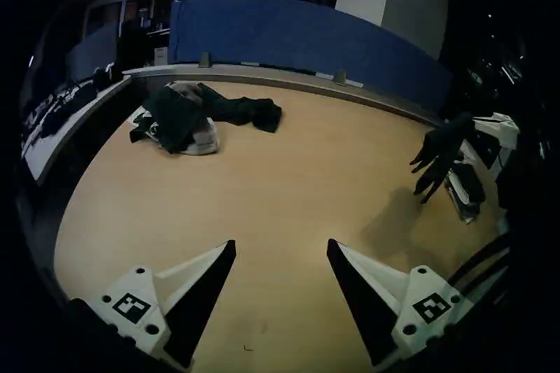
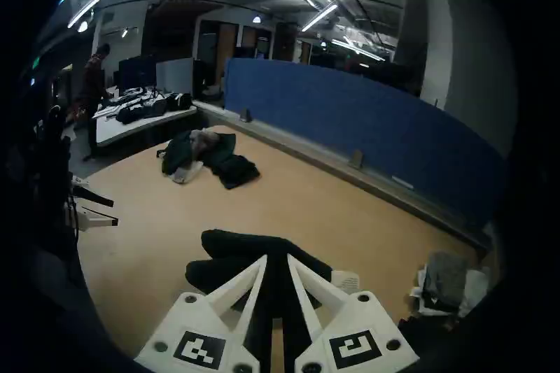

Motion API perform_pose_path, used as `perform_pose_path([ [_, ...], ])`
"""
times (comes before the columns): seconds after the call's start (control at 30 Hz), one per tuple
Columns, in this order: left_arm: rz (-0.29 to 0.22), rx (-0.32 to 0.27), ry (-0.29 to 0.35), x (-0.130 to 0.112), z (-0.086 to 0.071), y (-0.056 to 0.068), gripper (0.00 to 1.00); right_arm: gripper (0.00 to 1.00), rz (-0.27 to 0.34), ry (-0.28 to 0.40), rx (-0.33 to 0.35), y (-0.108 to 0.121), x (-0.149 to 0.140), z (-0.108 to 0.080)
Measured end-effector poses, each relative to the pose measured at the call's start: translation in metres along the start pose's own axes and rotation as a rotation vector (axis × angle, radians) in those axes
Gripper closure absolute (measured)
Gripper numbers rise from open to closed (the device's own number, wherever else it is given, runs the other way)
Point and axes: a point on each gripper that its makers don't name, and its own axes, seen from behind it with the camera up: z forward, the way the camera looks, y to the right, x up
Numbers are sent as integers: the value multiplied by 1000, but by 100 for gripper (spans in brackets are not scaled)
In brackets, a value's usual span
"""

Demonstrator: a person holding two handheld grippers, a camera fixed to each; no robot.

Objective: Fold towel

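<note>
The left gripper (image 1: 280,282) is seen with fingers spread apart above a wooden table (image 1: 301,184). A pile of dark green and grey towels (image 1: 189,121) is laid far left, before a blue partition (image 1: 301,37). At the right, a dark towel (image 1: 441,152) is held up by the right gripper (image 1: 476,127).

Wooden table (image 1: 294,184): cloth pile (image 1: 189,121) (dark, grey) far left.
</note>
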Motion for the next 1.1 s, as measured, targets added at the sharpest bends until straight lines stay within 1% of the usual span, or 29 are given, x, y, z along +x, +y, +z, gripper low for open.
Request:
perform_pose_path([
  [0.37, 5, 0, 0, 2, 0, 4, 3, 95, -2, 4, -109, 86, 4, -25],
  [0.6, 20, 2, -4, 2, 2, 8, 3, 95, -13, -15, -173, 142, 1, -39],
  [0.8, 21, 4, -8, 1, 3, 12, 3, 95, -34, -35, -209, 177, -4, -44],
  [1.1, 30, 8, -8, 4, 3, 19, 3, 95, -53, -55, -250, 224, -10, -47],
])
